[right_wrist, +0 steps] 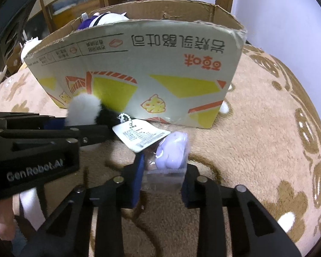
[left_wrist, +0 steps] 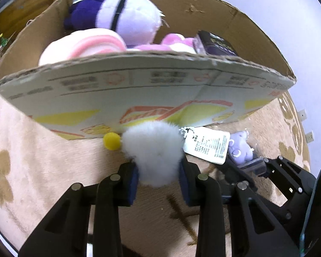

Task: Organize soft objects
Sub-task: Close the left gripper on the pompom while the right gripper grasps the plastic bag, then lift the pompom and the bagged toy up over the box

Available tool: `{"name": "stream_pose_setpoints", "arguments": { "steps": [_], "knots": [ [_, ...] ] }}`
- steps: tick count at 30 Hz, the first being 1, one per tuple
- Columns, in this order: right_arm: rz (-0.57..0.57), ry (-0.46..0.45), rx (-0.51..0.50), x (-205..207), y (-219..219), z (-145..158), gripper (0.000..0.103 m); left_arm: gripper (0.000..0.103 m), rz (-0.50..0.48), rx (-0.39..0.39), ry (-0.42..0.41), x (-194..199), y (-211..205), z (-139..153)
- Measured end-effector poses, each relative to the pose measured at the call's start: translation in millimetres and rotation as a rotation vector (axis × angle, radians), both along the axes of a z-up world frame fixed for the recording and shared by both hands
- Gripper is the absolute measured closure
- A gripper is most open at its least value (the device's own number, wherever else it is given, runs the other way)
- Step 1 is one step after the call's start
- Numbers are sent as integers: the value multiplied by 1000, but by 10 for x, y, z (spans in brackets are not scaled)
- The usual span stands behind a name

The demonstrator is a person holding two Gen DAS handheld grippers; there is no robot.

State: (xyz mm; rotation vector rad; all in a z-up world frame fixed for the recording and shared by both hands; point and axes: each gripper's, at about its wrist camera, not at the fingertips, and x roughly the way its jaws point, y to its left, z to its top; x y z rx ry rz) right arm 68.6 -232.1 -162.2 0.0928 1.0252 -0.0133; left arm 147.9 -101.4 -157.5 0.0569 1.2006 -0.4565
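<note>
**A:** Both hands are committed at once here. The left hand-held gripper (left_wrist: 158, 177) has its blue pads squeezed onto the white fluffy plush (left_wrist: 154, 150), which sits on the beige rug (left_wrist: 42, 171) right against the front wall of the cardboard box (left_wrist: 139, 85).

**B:** And the right hand-held gripper (right_wrist: 162, 171) is clamped on the small purple plush (right_wrist: 171, 152), still in its clear wrapper, just in front of the box.

**A:** That wrapper worries me. It looks slick, so the toy could slide out on the lift.

**B:** The paper tag (right_wrist: 141, 137) is the bigger trap. It hangs off the white plush by a bead chain and lies against the purple one. If the hands part, it may drag or snag.

**A:** Then there's the box wall. It stands tall in front of both, and the pile inside (left_wrist: 109, 32) is already high.

**B:** So a low carry probably clips the rim, and a careless drop could roll off the heap.
</note>
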Motion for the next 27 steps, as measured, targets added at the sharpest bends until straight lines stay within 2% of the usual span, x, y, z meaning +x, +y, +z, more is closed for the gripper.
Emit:
{"name": "stream_pose_setpoints", "arguments": {
  "steps": [7, 15, 23, 27],
  "knots": [
    [12, -4, 41, -60, -32, 56, 88, 72, 37, 3, -37, -55, 133, 164],
    [38, -38, 34, -204, 66, 192, 90, 72, 44, 26, -104, -331, 146, 382],
    [4, -134, 2, -308, -30, 492, 90, 72, 59, 64, -228, -483, 322, 614],
    [-6, -201, 1, -392, -82, 694, 90, 72, 70, 87, -323, -603, 358, 797]
  ]
}}
